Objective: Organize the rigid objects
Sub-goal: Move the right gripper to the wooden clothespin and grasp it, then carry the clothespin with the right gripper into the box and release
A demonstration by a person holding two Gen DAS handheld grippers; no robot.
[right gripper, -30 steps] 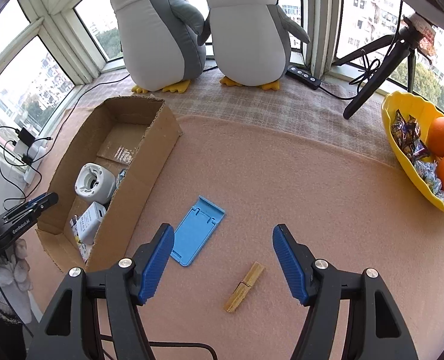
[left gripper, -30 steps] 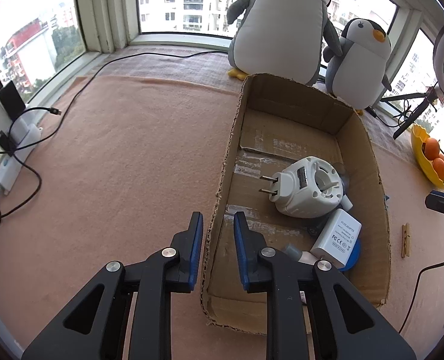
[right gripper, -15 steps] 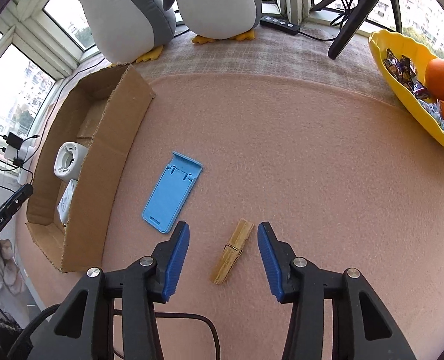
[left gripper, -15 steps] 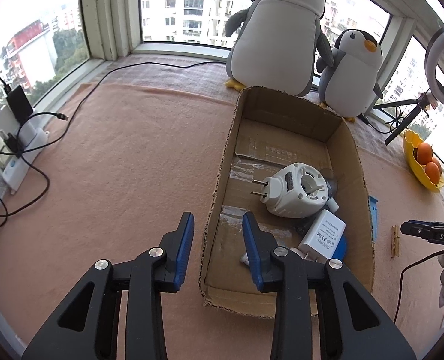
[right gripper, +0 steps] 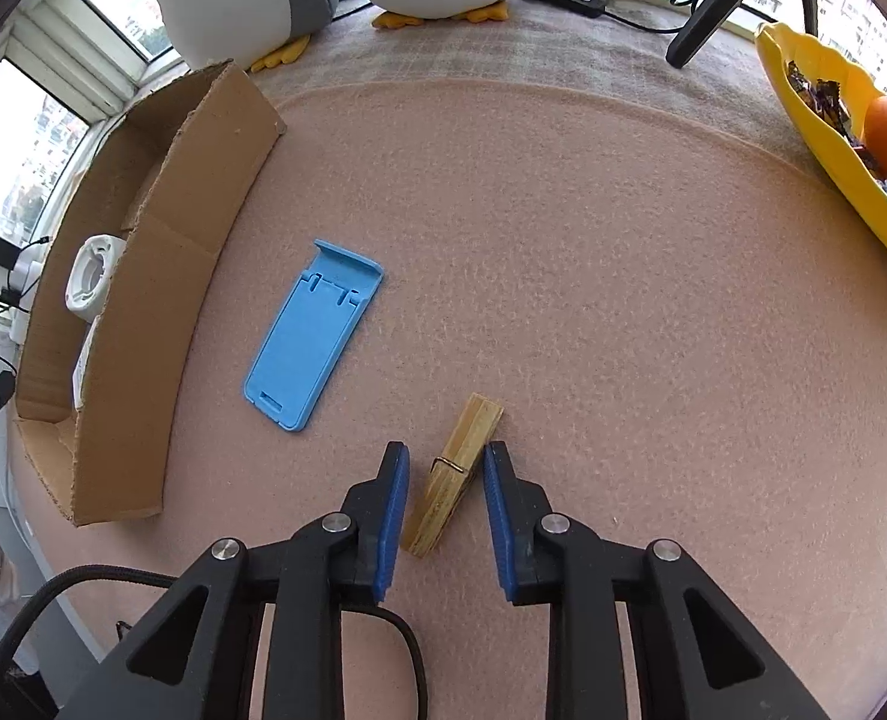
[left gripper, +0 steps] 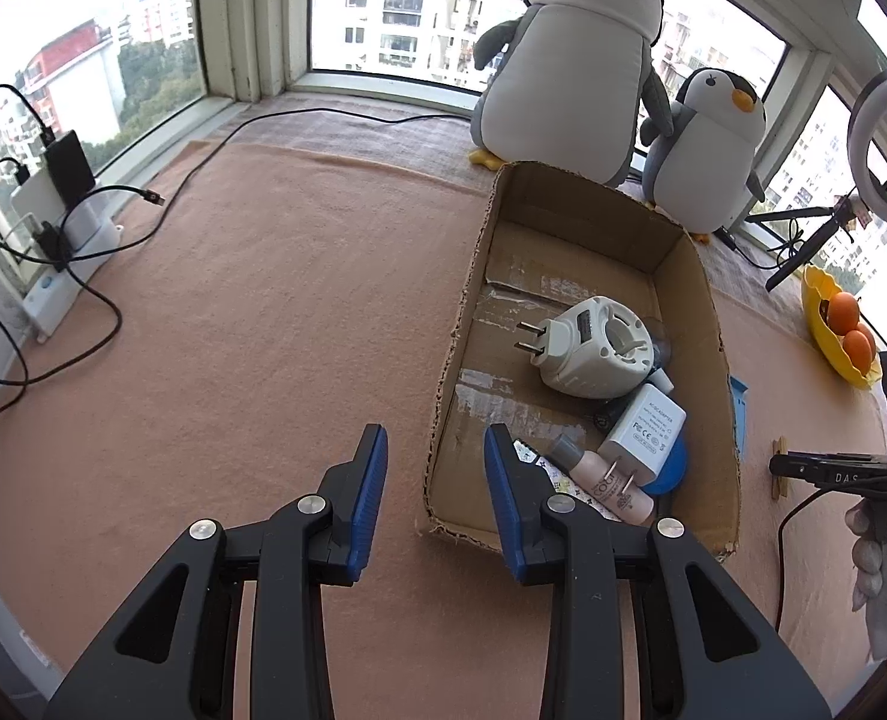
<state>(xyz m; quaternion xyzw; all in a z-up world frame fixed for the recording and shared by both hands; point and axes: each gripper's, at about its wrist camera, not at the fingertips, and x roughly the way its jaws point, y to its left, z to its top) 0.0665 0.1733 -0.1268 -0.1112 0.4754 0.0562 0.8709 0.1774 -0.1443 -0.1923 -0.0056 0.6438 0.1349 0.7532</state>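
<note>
Pink felt covers the counter (right gripper: 563, 240), which runs up to a bank of windows where two plush penguins (left gripper: 575, 60) sit just beyond the far end of the cardboard box (left gripper: 716, 360). That box is the anchor for everything else. Inside it, near the middle, lies a white plug-in device (left gripper: 593, 354) with its prongs pointing at the box's left wall; nearer the front end sit a white charger (left gripper: 644, 429), a small beige bottle (left gripper: 605, 477) and a blue disc (left gripper: 671, 468), packed close together.

Outside the box, just off its right wall, a blue phone stand (right gripper: 311, 336) lies flat on the felt. A wooden clothespin (right gripper: 452, 471) lies further out from the box than the stand, tilted, its far end leaning away from the box.

Right claw (right gripper: 446, 468) is low over the clothespin with its blue pads on either side — close to the wood, yet a sliver of felt shows on each flank, so it is parted rather than clamped. Left claw (left gripper: 434, 456) hangs above the box's front left corner, pads apart, straddling the left wall and holding nothing.

A yellow fruit bowl (right gripper: 815, 120) with oranges sits at the counter's edge, well away from the box.
</note>
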